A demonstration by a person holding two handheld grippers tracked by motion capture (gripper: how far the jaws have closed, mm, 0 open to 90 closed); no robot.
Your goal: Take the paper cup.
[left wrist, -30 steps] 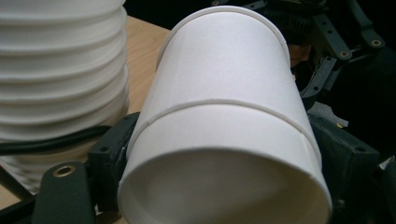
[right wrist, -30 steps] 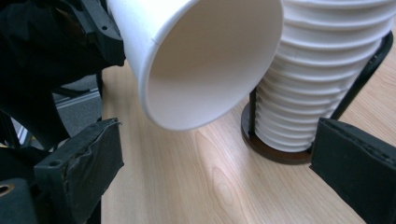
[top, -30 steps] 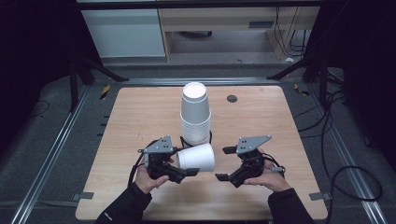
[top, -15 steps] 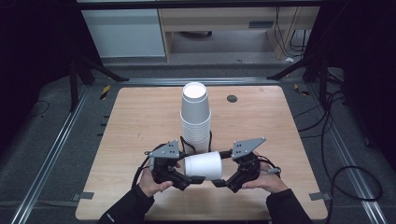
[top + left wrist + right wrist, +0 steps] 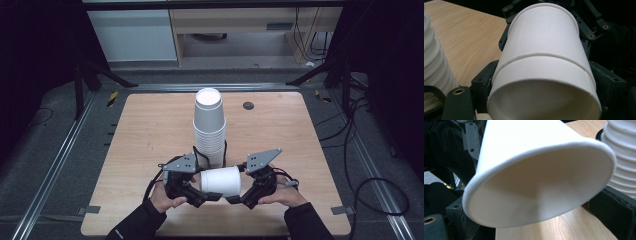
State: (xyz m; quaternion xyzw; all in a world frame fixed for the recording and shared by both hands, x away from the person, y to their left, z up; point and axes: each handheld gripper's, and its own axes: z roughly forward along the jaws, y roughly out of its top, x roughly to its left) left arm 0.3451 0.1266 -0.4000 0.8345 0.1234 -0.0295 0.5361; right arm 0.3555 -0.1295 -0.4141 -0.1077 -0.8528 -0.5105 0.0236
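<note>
Evidently a nested paper cup was held on its side just near of the cup stack — clamped by the left gripper at one end, while the right gripper's jaws, just closing, bracketed its rim for pulling apart.

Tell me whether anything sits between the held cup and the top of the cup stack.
Nothing visible does. The cup lies sideways between the left gripper and right gripper, just in front of the stack's base; the space up to its top looks free.
</note>
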